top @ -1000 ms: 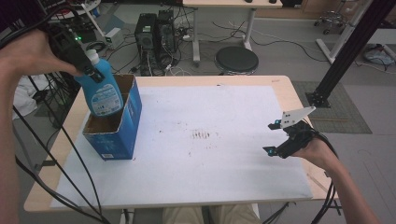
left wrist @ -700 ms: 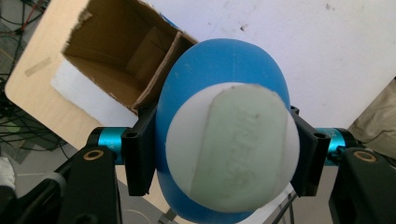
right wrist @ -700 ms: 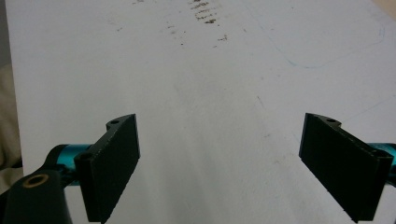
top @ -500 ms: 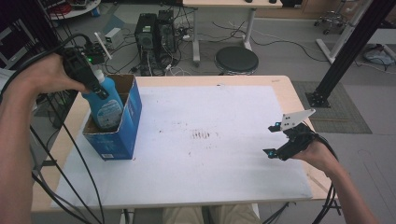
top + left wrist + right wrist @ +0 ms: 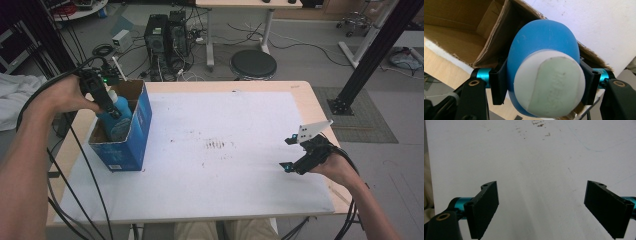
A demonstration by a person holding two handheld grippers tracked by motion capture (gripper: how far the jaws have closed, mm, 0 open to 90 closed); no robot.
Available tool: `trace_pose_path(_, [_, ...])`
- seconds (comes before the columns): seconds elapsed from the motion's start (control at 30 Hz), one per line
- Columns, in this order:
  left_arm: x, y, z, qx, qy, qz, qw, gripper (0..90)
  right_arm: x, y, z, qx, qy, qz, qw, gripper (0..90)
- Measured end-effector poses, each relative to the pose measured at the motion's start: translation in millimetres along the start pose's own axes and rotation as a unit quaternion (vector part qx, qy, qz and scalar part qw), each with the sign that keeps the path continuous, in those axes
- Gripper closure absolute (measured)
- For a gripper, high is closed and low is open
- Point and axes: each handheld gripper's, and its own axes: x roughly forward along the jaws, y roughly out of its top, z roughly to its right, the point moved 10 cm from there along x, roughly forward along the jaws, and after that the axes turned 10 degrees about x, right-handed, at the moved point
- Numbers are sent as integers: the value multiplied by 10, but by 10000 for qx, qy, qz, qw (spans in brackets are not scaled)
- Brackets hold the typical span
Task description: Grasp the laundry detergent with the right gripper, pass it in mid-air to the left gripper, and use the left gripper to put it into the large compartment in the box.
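A blue bottle (image 5: pixel 118 116) with a white cap (image 5: pixel 550 85) stands partly inside the open blue cardboard box (image 5: pixel 131 145) at the table's left. My left gripper (image 5: pixel 106 100) is shut on the blue bottle (image 5: pixel 541 47) near its top; both jaws press its sides. Brown flaps and the inside of the box (image 5: pixel 461 37) lie behind the bottle. My right gripper (image 5: pixel 298 154) hovers low over the white sheet at the table's right, open with nothing between its fingers (image 5: pixel 485 207).
A white sheet (image 5: pixel 220 150) with dark smudges (image 5: pixel 217 145) near its middle covers the wooden table (image 5: pixel 305 95). Cables trail from both grippers over the table's edges. Computer towers (image 5: pixel 165 35), a round stool (image 5: pixel 253 64) and a black post (image 5: pixel 370 55) stand on the floor beyond.
My left gripper has lowered the blue bottle deeper into the box, moving slightly toward the table's back. The right gripper has stayed in place.
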Motion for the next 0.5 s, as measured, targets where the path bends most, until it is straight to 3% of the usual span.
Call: trace_pose_path(0.5, [312,-77,34,253,-65,-158,9995,374,50,-59,-36,17,17,-57,10000,116])
